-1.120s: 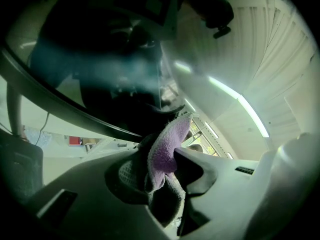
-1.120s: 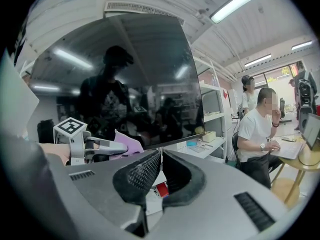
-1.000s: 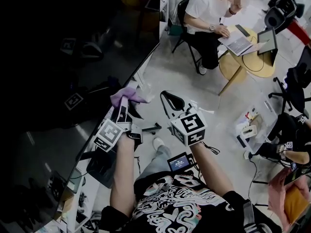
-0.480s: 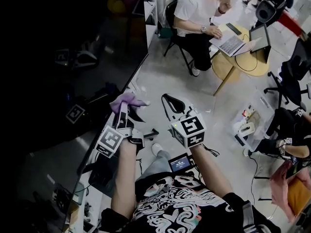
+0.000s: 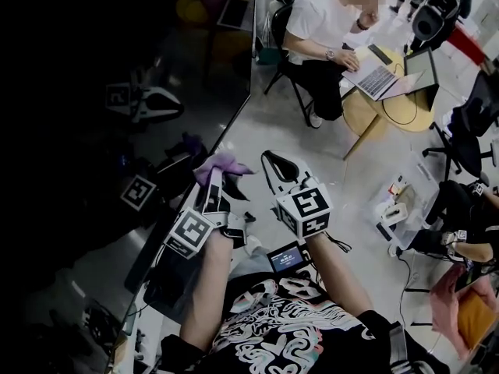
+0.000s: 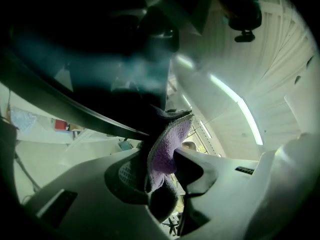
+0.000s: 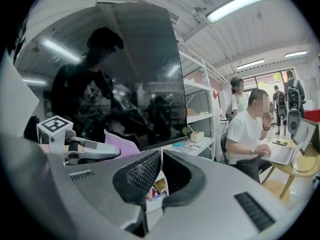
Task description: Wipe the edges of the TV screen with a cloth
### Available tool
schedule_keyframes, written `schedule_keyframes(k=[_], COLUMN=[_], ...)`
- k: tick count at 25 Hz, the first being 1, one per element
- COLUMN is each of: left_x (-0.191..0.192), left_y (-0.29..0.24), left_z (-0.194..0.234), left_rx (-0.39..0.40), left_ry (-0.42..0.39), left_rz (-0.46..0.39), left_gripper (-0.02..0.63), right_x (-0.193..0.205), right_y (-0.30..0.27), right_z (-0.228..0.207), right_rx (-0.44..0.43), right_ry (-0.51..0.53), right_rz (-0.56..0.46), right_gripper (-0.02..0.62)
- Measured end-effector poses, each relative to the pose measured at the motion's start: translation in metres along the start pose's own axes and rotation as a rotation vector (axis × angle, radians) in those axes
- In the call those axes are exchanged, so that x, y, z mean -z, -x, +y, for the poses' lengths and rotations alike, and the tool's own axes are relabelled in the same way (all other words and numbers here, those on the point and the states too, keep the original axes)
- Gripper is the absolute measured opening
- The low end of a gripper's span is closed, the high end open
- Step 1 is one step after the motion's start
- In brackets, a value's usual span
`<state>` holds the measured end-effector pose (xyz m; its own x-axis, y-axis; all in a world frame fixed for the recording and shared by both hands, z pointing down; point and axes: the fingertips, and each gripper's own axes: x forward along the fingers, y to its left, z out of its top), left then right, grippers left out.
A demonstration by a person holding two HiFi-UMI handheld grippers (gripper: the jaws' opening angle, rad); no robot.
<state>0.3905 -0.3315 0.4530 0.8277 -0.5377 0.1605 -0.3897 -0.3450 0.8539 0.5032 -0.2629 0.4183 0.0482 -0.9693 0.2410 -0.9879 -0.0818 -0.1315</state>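
The TV screen (image 5: 93,131) is a big dark panel filling the left of the head view. Its lower edge (image 5: 226,135) runs diagonally. A purple cloth (image 5: 221,164) is pressed at that edge, with my left gripper (image 5: 214,181) shut on it. In the left gripper view the cloth (image 6: 167,149) bunches between the jaws of my left gripper (image 6: 162,159), against the dark TV edge (image 6: 75,109). My right gripper (image 5: 278,166) hovers just right of the left one, shut and holding nothing. The right gripper view shows my right gripper (image 7: 161,156), the TV screen (image 7: 135,84) and the cloth (image 7: 122,145).
A person in a white shirt (image 5: 331,29) sits at a round wooden table (image 5: 398,100) with a laptop, far right. Another person (image 5: 460,232) crouches at the right edge. White shelves (image 7: 200,119) stand beside the TV. A small display (image 5: 287,257) hangs at my waist.
My left gripper and the cloth have slid a little to the right along the screen's lower edge. The right gripper has hardly moved.
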Motion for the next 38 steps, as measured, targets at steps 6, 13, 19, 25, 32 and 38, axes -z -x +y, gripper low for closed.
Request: schedule_keyframes(k=[6, 13, 19, 25, 32, 38], left_x=[-0.003, 0.001, -0.001, 0.001, 0.002, 0.006], left_y=[-0.009, -0.004, -0.015, -0.019, -0.043, -0.054], left_z=[0.000, 0.000, -0.005, -0.007, -0.013, -0.023], left_rx=[0.019, 0.023, 0.004, -0.006, -0.033, -0.040], left_ry=[0.027, 0.051, 0.059, 0.050, 0.063, 0.073], left_rz=[0.019, 0.019, -0.011, -0.026, -0.058, -0.074], left_gripper=[0.147, 0.147, 0.147, 0.147, 0.147, 0.147], right_x=[-0.009, -0.003, -0.015, -0.018, -0.029, -0.036], right_y=[-0.013, -0.009, -0.016, -0.020, -0.039, -0.046], right_z=[-0.002, 0.004, -0.007, -0.017, -0.046, -0.060], right_rx=[0.020, 0.009, -0.028, -0.073, -0.146, -0.186], right_ry=[-0.002, 0.024, 0.040, 0.047, 0.060, 0.063], right_rz=[-0.007, 0.004, 0.001, -0.001, 0.015, 0.016], right_gripper=[0.035, 0.035, 0.035, 0.035, 0.035, 0.035])
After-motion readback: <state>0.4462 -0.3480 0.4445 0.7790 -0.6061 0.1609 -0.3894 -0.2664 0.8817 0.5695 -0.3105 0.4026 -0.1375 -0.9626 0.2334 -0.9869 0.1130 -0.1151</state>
